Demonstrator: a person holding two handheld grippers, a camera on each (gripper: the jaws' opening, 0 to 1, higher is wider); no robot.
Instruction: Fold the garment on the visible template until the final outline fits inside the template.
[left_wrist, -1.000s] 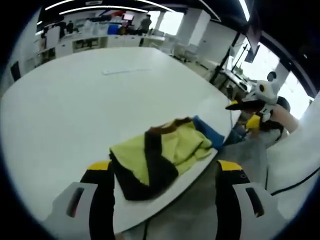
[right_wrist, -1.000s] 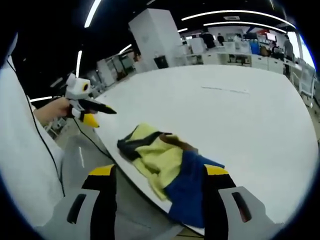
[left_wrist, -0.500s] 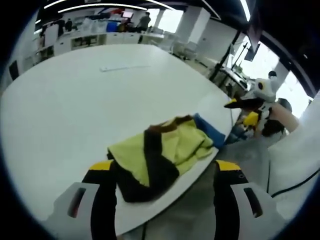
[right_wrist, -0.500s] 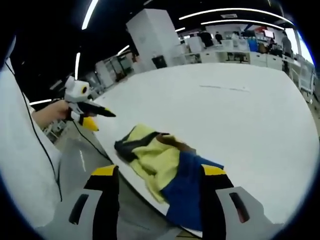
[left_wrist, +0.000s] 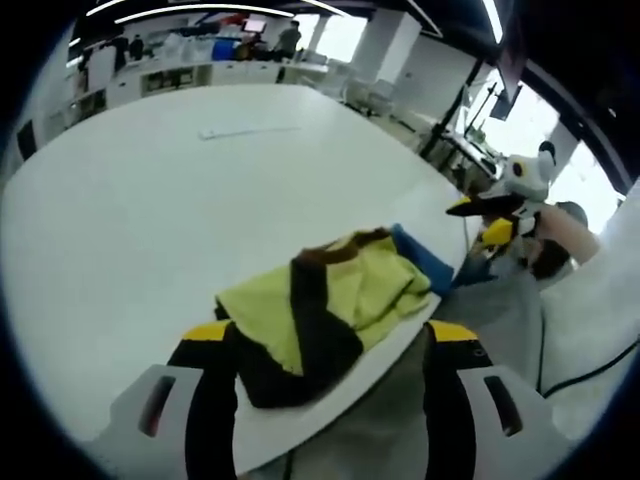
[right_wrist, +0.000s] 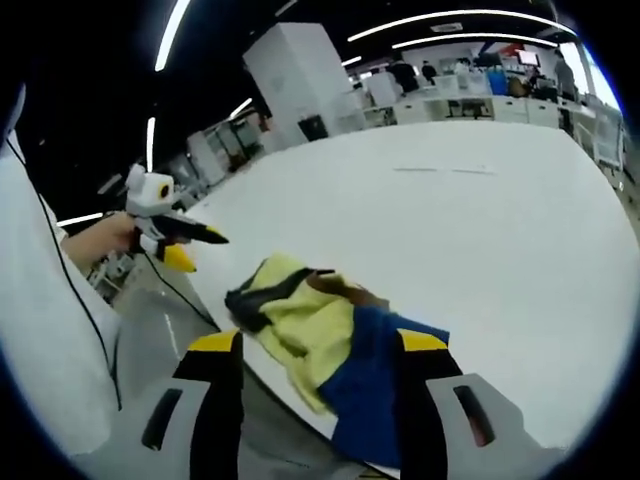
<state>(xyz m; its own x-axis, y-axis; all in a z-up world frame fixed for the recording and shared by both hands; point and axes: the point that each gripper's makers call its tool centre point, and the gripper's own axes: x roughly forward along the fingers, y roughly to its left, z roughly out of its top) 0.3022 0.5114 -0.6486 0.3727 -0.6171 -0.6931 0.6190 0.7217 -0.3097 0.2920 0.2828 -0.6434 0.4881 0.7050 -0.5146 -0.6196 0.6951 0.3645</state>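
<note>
A crumpled garment (left_wrist: 330, 300), yellow with a dark brown band and a blue part, lies bunched at the near edge of the big white table (left_wrist: 150, 220). My left gripper (left_wrist: 328, 335) hovers just before it, open, with a jaw on either side of the heap and nothing held. From the other side, the garment (right_wrist: 300, 315) shows its blue part nearest, and my right gripper (right_wrist: 318, 342) stands open in front of it. Off the table's edge, each hand-held gripper also appears in the other's view: the right gripper (left_wrist: 472, 216) and the left gripper (right_wrist: 205, 248).
A thin pale strip (left_wrist: 245, 131) lies far out on the table. Grey floor (right_wrist: 160, 320) runs below the table edge. The person's white sleeve (right_wrist: 40, 330) and a black cable are close by. Desks and shelves (left_wrist: 200, 55) stand far behind.
Both views have shifted a little with the hands. The garment lies as before, and both grippers stay open off the table edge.
</note>
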